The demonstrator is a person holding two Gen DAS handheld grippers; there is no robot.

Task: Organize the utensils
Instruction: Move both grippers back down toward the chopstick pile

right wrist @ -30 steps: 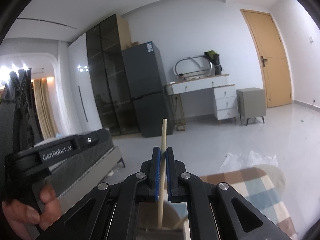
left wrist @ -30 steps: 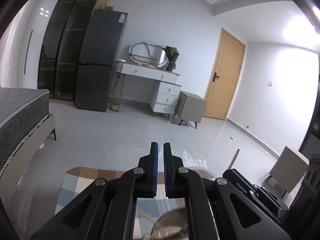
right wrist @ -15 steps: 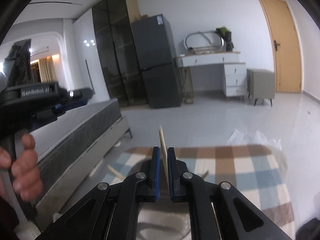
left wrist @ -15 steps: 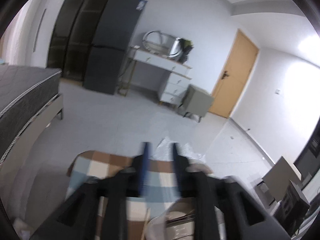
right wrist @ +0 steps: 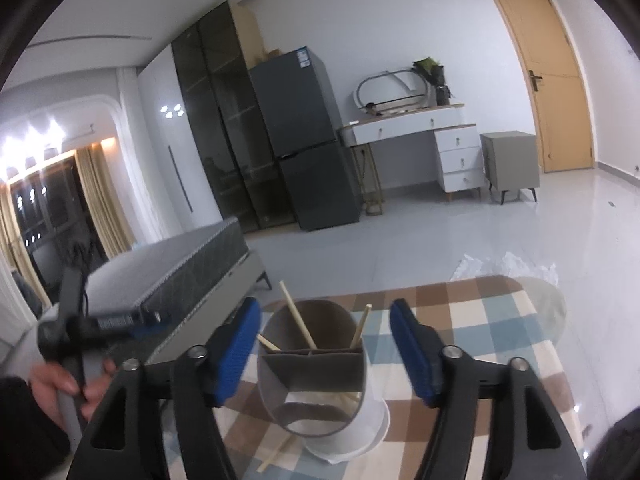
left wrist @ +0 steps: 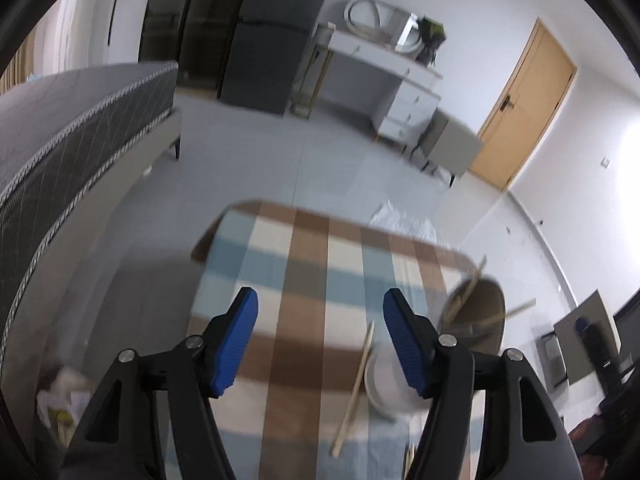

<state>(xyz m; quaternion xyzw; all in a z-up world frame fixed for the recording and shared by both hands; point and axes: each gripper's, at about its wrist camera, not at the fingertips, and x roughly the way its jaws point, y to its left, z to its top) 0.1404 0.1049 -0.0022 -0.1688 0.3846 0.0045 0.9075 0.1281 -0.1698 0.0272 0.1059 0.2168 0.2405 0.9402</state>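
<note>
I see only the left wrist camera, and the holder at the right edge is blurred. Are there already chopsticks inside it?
Observer: Yes. The right wrist view shows at least three chopsticks standing in the grey holder, which has dividers.
Operator: Do the right tongs hold something?
Observer: No. The right tongs are open and empty, with the holder between them.
Operator: What is under the holder?
Observer: It stands in a white dish.

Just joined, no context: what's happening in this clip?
A person is sorting wooden chopsticks into a grey divided cylindrical holder on the checked tablecloth. Both hand-held grippers, right and left, are open and empty. Several sticks stand in the holder; one loose wooden chopstick lies on the cloth.
</note>
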